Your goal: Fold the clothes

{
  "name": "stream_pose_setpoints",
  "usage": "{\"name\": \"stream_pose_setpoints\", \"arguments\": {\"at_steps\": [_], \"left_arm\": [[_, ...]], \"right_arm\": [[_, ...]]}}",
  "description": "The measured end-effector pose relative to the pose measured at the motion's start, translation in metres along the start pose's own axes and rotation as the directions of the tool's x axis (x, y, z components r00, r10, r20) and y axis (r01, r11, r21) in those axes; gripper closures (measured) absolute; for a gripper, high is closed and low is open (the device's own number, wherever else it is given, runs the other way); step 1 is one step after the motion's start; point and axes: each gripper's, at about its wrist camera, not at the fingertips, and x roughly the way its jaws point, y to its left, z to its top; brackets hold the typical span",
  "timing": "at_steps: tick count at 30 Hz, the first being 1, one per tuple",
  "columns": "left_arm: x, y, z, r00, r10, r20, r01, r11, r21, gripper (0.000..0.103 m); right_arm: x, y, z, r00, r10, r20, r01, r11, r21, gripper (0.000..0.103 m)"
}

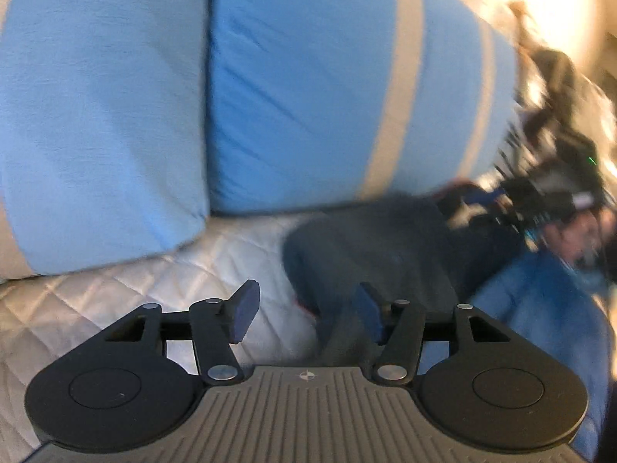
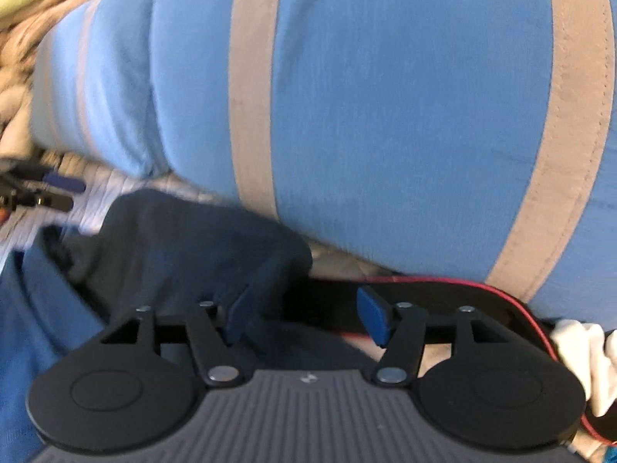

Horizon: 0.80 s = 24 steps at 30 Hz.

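A dark navy garment [image 1: 370,247] lies just beyond the left gripper [image 1: 304,312], whose jaws gape empty; the right gripper [image 2: 304,314] is likewise open, its left finger touching the cloth.

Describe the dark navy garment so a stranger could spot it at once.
Find the big blue cushions with grey stripes. Just below them, on the white quilted cover, lies the dark navy garment, far darker than the brighter blue cloth beside it.
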Motion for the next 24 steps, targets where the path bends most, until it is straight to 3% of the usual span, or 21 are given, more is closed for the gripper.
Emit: {"name": "stream_pose_setpoints", "arguments": {"at_steps": [4, 6, 8, 11, 15, 17, 20, 21, 24], "left_arm": [[0.026, 0.000, -0.011, 0.997, 0.052, -0.065, -0.046, 0.995, 0.091, 0.050], [0.033, 0.002, -0.016, 0.988, 0.130, -0.082, -0.121, 0.986, 0.113, 0.051], [0.043, 0.000, -0.020, 0.957, 0.276, -0.094, -0.257, 0.951, 0.170, 0.060], [0.060, 0.002, -0.022, 0.892, 0.442, -0.100, -0.415, 0.886, 0.208, 0.058], [0.069, -0.001, -0.017, 0.852, 0.519, -0.071, -0.496, 0.842, 0.212, 0.058], [0.067, 0.001, -0.014, 0.842, 0.535, -0.064, -0.518, 0.837, 0.178, 0.058], [0.048, 0.008, -0.007, 0.848, 0.529, -0.032, -0.524, 0.847, 0.090, 0.059], [0.039, 0.011, -0.006, 0.863, 0.505, -0.016, -0.503, 0.862, 0.068, 0.059], [0.010, 0.018, -0.004, 0.950, 0.312, 0.015, -0.313, 0.949, 0.035, 0.058]], "right_arm": [[0.004, 0.000, -0.010, 0.999, -0.022, -0.049, 0.018, 0.996, -0.084, 0.026], [0.010, 0.001, -0.015, 0.996, -0.045, -0.076, 0.035, 0.991, -0.129, 0.026], [0.023, 0.002, -0.019, 0.984, -0.151, -0.094, 0.134, 0.977, -0.166, 0.028], [0.036, -0.001, -0.024, 0.971, -0.225, -0.086, 0.209, 0.964, -0.166, 0.025], [0.040, 0.003, -0.029, 0.965, -0.256, -0.060, 0.241, 0.951, -0.191, 0.021], [0.039, 0.000, -0.029, 0.964, -0.260, -0.059, 0.248, 0.955, -0.162, 0.018], [0.033, -0.004, -0.029, 0.966, -0.252, -0.059, 0.245, 0.964, -0.103, 0.018], [0.029, -0.005, -0.029, 0.967, -0.249, -0.054, 0.244, 0.966, -0.090, 0.018], [0.014, -0.007, -0.028, 0.969, -0.245, -0.025, 0.242, 0.967, -0.081, 0.018]]}}
